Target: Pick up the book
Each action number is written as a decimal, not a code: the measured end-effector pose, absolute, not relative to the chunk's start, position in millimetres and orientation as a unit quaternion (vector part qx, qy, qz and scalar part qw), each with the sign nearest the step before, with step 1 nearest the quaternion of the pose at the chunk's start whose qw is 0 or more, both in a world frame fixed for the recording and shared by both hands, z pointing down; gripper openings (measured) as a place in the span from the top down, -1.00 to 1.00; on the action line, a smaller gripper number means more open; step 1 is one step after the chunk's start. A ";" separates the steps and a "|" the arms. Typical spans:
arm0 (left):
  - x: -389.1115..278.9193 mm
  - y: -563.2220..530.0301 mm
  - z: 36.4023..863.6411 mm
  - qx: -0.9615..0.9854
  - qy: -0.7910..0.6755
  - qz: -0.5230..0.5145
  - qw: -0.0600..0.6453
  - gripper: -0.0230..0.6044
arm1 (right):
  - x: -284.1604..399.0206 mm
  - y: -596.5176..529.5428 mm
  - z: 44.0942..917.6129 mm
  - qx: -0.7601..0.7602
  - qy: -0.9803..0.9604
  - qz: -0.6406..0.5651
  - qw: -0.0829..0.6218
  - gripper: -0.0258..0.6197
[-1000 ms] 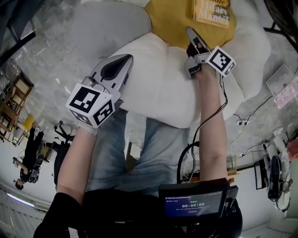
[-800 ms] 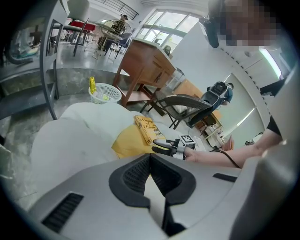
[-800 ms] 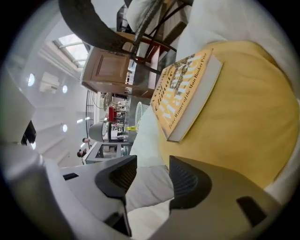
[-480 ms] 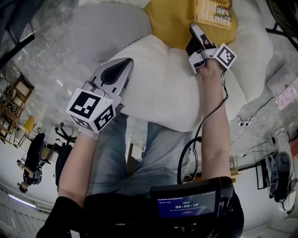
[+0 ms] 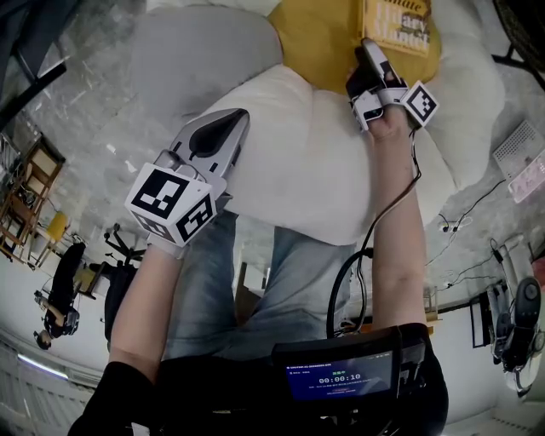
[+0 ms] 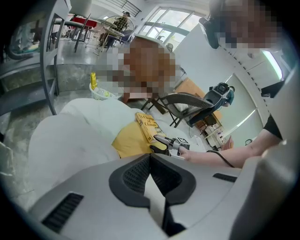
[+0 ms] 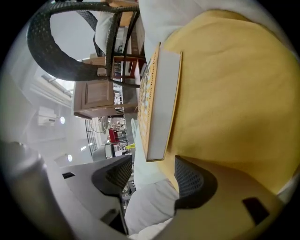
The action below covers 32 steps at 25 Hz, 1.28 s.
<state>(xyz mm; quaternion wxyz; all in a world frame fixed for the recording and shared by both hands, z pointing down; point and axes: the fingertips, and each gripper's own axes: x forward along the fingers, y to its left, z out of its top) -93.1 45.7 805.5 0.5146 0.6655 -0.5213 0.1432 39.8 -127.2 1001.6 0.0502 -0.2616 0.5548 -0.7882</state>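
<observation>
The book (image 5: 397,25), yellow with a pale spine, lies on a yellow cushion (image 5: 315,38) at the top of the head view. My right gripper (image 5: 368,53) points at the book's near end and its jaws are opening. In the right gripper view the book (image 7: 157,93) ends just ahead of the right gripper (image 7: 151,172), and nothing is between the pads. My left gripper (image 5: 223,128) is shut with nothing in it and hovers over the big white cushion (image 5: 298,162). From the left gripper (image 6: 151,168) I see the book (image 6: 149,126) and the right gripper (image 6: 161,140) beyond.
A grey cushion (image 5: 196,51) lies at the upper left. Cables (image 5: 460,217) and a white flat device (image 5: 515,149) sit on the floor at right. A dark wicker chair (image 7: 70,51) stands behind the book. A small screen (image 5: 341,375) hangs at my chest.
The right gripper has moved forward to the book's near end, rolled, and opened its jaws. The left gripper has stayed in place.
</observation>
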 end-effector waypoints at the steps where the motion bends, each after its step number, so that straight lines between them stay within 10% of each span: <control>1: -94.1 44.9 806.4 0.665 -0.522 0.142 0.516 0.88 | 38.9 -128.6 1003.2 -0.262 0.552 -0.789 0.054 0.06; 32: -95.0 36.4 812.2 0.660 -0.522 0.140 0.523 0.88 | 45.1 -164.3 1015.3 -0.314 0.512 -0.792 0.111 0.20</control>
